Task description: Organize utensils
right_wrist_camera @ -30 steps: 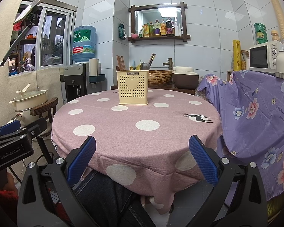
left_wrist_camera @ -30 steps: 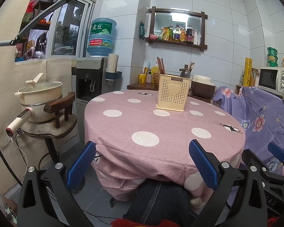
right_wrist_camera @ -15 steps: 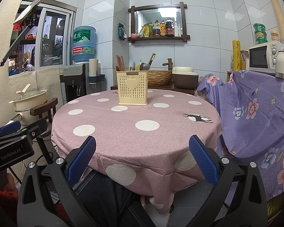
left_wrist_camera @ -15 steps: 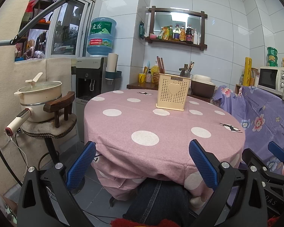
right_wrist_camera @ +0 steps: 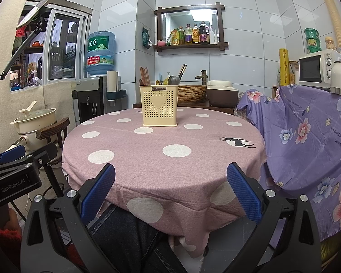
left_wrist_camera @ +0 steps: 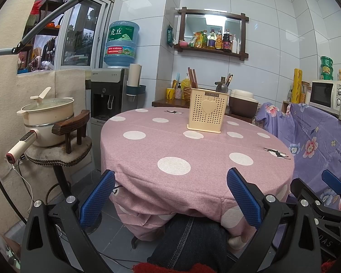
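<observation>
While you hold both tools short of the near rim of the round table [left_wrist_camera: 147,159], your stock reads as follows.

Item: left gripper [left_wrist_camera: 170,195], jaws spread wide, nothing between the blue pads [left_wrist_camera: 97,200]; it sits low, before the table edge, over your denim-clad knee [left_wrist_camera: 188,238].

Item: right gripper [right_wrist_camera: 170,188], jaws likewise parted and empty, also short of the edge.

Item: utensil holder [right_wrist_camera: 159,105], cream plastic, perforated walls, a raised heart on its front. It stands upright on the far half of the pink dotted cloth [right_wrist_camera: 166,150], well apart from both tools. Contents: brown chopsticks [right_wrist_camera: 145,75] at its left side, a grey rounded utensil head [right_wrist_camera: 174,80] and a dark angled handle at its right. How the inside is divided you cannot tell.

Item: woven basket [right_wrist_camera: 191,93], on the dark counter behind the table; contents hidden.

Item: brown pot with cream lid [right_wrist_camera: 222,93], beside the basket, lid on.

Item: cream cooking pot [left_wrist_camera: 48,120], glass lid on, a pale spoon resting across the lid, standing on a stool left of the table.

Item: water bottle [left_wrist_camera: 122,43], blue, inverted on the dispenser.

Item: wall shelf [right_wrist_camera: 188,44], carrying a row of sauce bottles.

Item: microwave [right_wrist_camera: 316,69], on the right, above the purple flowered cover.
</observation>
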Tool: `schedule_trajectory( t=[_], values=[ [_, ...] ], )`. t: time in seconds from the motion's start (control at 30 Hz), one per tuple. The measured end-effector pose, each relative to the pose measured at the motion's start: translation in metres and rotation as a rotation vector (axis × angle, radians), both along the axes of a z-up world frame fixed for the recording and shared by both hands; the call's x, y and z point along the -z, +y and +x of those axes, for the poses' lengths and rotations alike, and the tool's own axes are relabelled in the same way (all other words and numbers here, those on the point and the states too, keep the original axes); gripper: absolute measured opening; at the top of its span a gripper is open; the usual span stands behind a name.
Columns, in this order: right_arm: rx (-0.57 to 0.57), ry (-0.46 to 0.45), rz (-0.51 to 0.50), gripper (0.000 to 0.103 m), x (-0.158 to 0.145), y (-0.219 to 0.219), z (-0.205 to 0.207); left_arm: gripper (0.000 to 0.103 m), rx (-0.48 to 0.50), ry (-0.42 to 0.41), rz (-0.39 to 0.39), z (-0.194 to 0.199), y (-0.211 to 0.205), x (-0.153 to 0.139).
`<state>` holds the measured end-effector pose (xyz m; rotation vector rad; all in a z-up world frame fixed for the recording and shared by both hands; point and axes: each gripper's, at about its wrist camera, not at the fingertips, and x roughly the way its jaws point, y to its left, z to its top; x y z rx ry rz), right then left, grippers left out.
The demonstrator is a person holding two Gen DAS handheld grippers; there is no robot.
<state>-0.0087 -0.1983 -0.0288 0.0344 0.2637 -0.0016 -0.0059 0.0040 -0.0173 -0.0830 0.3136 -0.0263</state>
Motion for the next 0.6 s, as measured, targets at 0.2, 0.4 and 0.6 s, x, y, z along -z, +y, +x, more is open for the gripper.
schedule_trajectory(
  t=[0.2, 0.4, 0.6],
  values=[
    [0.001, 0.0, -0.001, 0.097, -0.0002, -0.0003, 0.0002, 0.098, 0.0, 0.0, 0.0, -0.0009, -0.0008, 0.0006],
    [0.001, 0.0, -0.001, 0.097, 0.0, -0.0014, 0.0002, 0.098, -0.001, -0.001, 0.002, -0.0063, -0.0033, 0.0026],
    [0.006, -0.002, -0.002, 0.097, -0.0007, -0.0052, 0.0001, 0.098, -0.002, 0.003, 0.001, -0.0022, -0.0015, -0.0003]
  ],
)
